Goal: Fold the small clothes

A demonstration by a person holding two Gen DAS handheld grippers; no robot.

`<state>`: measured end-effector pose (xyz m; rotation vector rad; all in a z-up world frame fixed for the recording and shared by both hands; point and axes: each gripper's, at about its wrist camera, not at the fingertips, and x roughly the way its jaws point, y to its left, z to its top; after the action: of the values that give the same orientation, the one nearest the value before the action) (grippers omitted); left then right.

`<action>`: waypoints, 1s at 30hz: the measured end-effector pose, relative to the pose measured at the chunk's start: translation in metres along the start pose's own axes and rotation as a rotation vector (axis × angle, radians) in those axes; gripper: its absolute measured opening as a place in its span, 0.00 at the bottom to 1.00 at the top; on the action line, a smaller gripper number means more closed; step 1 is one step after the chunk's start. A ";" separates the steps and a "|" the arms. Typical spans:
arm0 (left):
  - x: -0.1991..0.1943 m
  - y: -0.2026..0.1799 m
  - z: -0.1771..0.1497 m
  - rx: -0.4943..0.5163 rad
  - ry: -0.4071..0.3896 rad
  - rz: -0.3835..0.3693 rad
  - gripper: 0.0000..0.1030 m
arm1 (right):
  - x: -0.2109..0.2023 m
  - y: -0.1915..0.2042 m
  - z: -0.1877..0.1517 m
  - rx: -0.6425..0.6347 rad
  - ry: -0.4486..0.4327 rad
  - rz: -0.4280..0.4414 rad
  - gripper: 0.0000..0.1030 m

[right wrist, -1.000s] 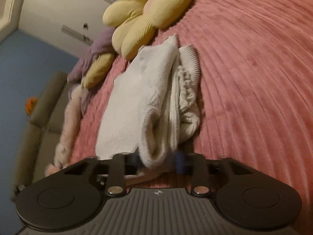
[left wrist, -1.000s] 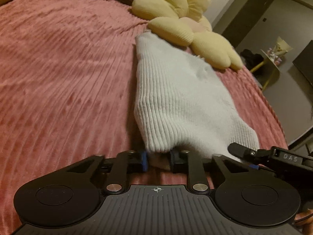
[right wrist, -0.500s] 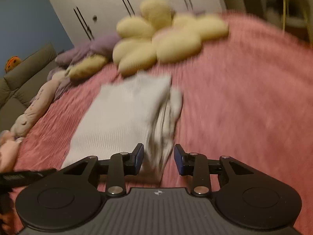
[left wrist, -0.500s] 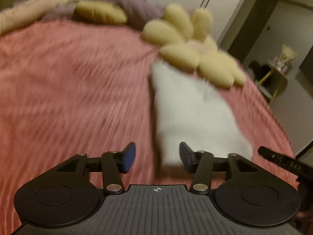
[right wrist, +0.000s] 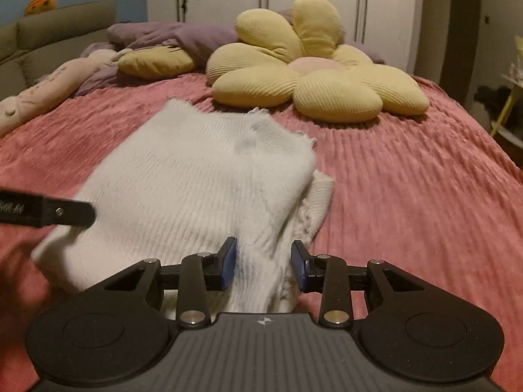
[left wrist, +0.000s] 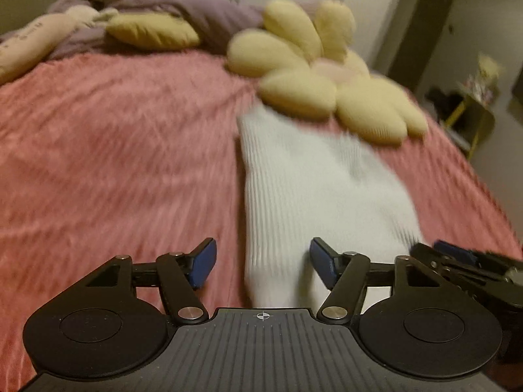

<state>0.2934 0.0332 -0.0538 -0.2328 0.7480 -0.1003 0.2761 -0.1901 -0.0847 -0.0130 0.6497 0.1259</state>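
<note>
The left gripper point(left wrist: 261, 263) had its blue-padded fingers point(left wrist: 203, 263) spread wide, and nothing was pinched between them; the near edge of the white knitted sweater point(left wrist: 313, 189) lay in the gap, closer to the right-hand pad, though blur hid whether pad and wool touched. The right gripper point(right wrist: 263, 267) was parted too, less widely, its fingers point(right wrist: 228, 264) flanking the thick folded corner of the same sweater point(right wrist: 196, 189) without squeezing it. The garment lay folded into a rough oblong on the pink bedspread point(right wrist: 408, 176), a plush cover with fine ribs running across it. The wool was ribbed as well, soft and slightly fuzzy, and on its right side the layers were stacked, with a cream ribbed cuff or hem peeking out beneath the top layer. Its far end sat just beside the yellow flower cushion point(right wrist: 313, 75), a corduroy-textured thing of plump petals around a pale pink centre; in the left wrist view the sweater's far corner seemed to meet one petal of that cushion point(left wrist: 327, 81). A small yellow pillow point(right wrist: 155, 60) and a crumpled purple blanket point(right wrist: 176, 37) lay at the head of the bed, with a long pale pink plush toy point(right wrist: 45, 93) off to the left. From the right wrist view, a black finger of the left gripper point(right wrist: 49, 212) reached in over the sweater's left edge.
</note>
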 end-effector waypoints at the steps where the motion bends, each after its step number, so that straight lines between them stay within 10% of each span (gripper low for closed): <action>1: 0.006 -0.003 0.009 -0.009 -0.018 0.002 0.70 | -0.002 0.002 0.007 0.007 -0.031 -0.014 0.32; 10: 0.088 -0.015 0.019 -0.020 -0.002 0.167 0.95 | 0.064 0.016 0.028 -0.136 0.047 -0.079 0.26; 17: 0.039 0.002 0.006 -0.105 0.042 0.075 0.97 | 0.019 0.019 0.026 -0.136 0.086 -0.097 0.35; 22: -0.022 0.004 -0.036 -0.078 0.087 0.071 0.98 | -0.028 0.021 0.003 -0.075 0.177 -0.081 0.75; 30: -0.088 0.004 -0.061 -0.023 0.134 0.112 1.00 | -0.098 0.034 -0.026 -0.018 0.247 -0.051 0.96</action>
<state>0.1878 0.0415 -0.0402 -0.2072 0.8940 -0.0010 0.1790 -0.1689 -0.0456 -0.0633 0.8944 0.0813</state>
